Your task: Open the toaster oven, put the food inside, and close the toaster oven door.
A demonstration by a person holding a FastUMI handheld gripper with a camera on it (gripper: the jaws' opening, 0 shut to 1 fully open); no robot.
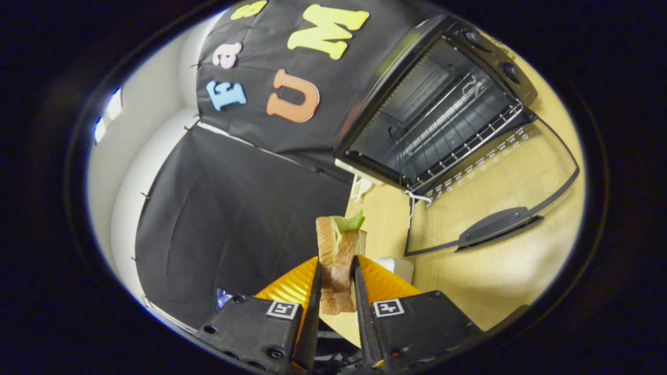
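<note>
Pinched between the 2 fingers of the gripper [337, 284] at the bottom centre of the frame is a brown bread sandwich with a green lettuce leaf [338, 255]. Both fingers press on its sides, so it stands lengthwise along them with the leafy end poking out ahead. Held that way, I judge, the free end can go into the oven first.

Left of the fingers, filling the left half of the frame, hangs the black cloth wall [229, 219], with a white wall beyond it at the far left.

Right of the sandwich lies the pale wooden tabletop [495, 271]. In the upper right of the frame sits the black toaster oven with a wire rack [443, 109], its mouth wide open toward the gripper. Its glass door with a dark handle [500, 221] is dropped flat over the tabletop in the right middle of the frame, presumably to leave a clear path to the rack.

Opening looks done; the sandwich is well short of the rack, so placing and closing remain. The whole view is tilted, which suggests the gripper is rolled while carrying.
</note>
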